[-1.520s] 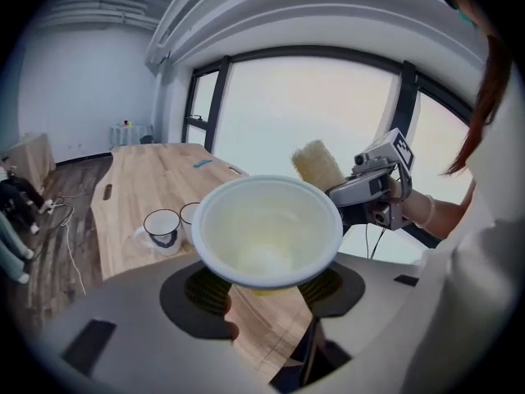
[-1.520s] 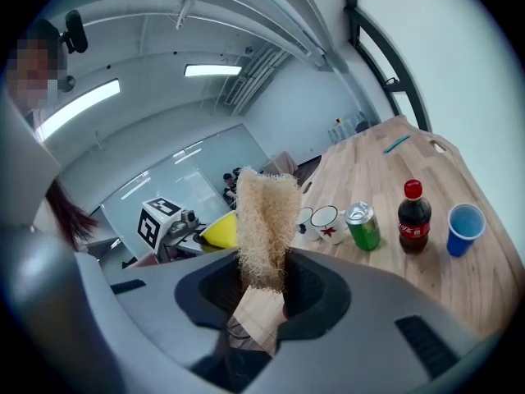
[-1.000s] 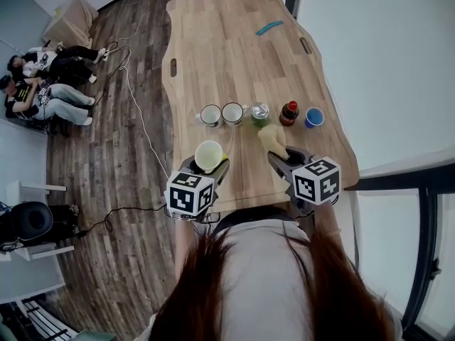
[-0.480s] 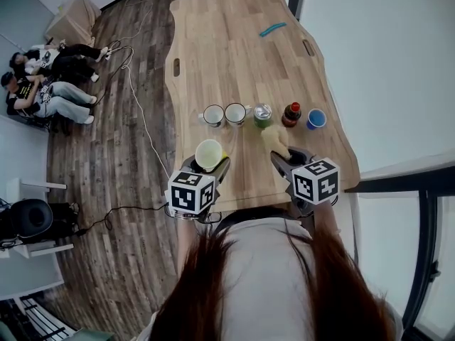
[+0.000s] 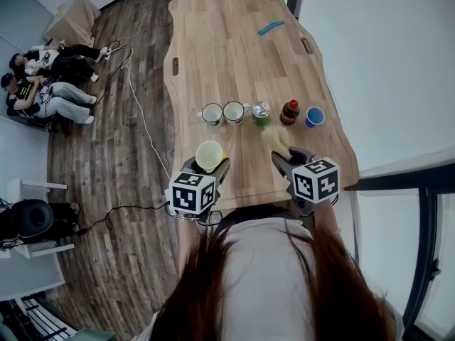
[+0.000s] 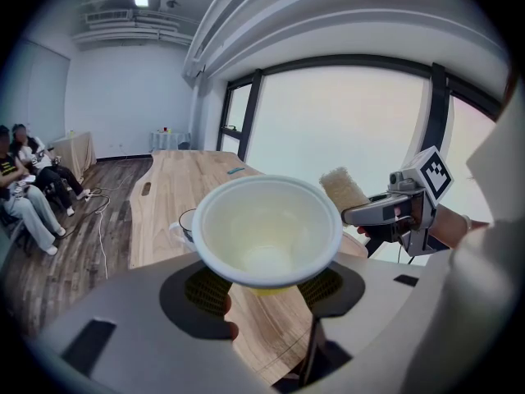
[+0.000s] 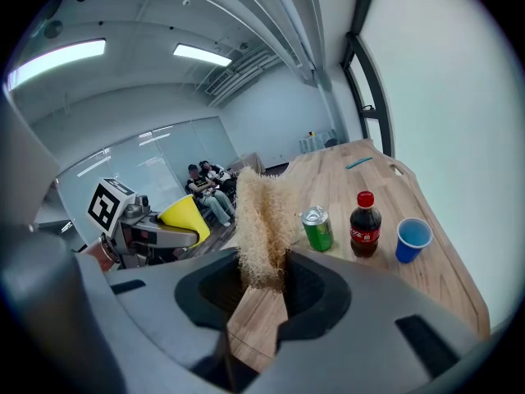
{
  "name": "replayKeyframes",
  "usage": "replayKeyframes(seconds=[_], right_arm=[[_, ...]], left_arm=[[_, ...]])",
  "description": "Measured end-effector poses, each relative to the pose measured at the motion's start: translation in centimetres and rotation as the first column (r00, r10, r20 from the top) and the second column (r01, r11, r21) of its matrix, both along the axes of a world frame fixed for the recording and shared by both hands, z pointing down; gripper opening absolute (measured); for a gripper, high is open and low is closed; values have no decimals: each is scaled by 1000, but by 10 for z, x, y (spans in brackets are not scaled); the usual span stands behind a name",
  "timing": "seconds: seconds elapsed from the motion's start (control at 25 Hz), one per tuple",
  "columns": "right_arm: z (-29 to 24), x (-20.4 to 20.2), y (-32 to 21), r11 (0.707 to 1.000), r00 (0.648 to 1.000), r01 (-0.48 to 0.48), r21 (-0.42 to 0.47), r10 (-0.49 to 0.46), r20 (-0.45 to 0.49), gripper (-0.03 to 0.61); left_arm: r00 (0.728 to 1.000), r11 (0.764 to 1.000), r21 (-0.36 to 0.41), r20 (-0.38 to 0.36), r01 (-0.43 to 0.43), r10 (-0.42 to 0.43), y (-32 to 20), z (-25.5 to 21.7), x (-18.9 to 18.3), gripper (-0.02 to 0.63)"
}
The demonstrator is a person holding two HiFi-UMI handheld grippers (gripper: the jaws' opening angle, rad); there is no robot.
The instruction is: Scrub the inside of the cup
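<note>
My left gripper (image 6: pixel 262 287) clamped on yellow cup (image 6: pixel 267 228), held over near edge of table (image 5: pixel 227 55); my right gripper (image 7: pixel 261 284) pinching fibrous scrubber (image 7: pixel 262 216), beside cup, outside it

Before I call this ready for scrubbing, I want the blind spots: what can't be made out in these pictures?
Cup outer wall, left gripper view: hidden behind its own rim.
Can and bottle labels, head view: too small to read.
Blue item at the table's far end, head view: too small to identify.
Scrub pad's back, right gripper view: turned away.
</note>
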State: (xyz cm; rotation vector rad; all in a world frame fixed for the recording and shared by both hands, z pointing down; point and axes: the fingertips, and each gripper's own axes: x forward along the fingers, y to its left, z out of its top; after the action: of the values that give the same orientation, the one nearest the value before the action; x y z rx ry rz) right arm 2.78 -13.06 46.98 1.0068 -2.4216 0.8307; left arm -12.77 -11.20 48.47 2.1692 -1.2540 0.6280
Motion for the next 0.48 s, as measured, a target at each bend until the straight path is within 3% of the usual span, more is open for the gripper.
replayKeyframes(seconds=[0.48], right_arm=[[1, 6, 5, 1000, 1000, 14, -10, -14, 18, 114]], left_arm=[[1000, 1000, 1, 11, 10, -10, 8, -2, 6, 233]])
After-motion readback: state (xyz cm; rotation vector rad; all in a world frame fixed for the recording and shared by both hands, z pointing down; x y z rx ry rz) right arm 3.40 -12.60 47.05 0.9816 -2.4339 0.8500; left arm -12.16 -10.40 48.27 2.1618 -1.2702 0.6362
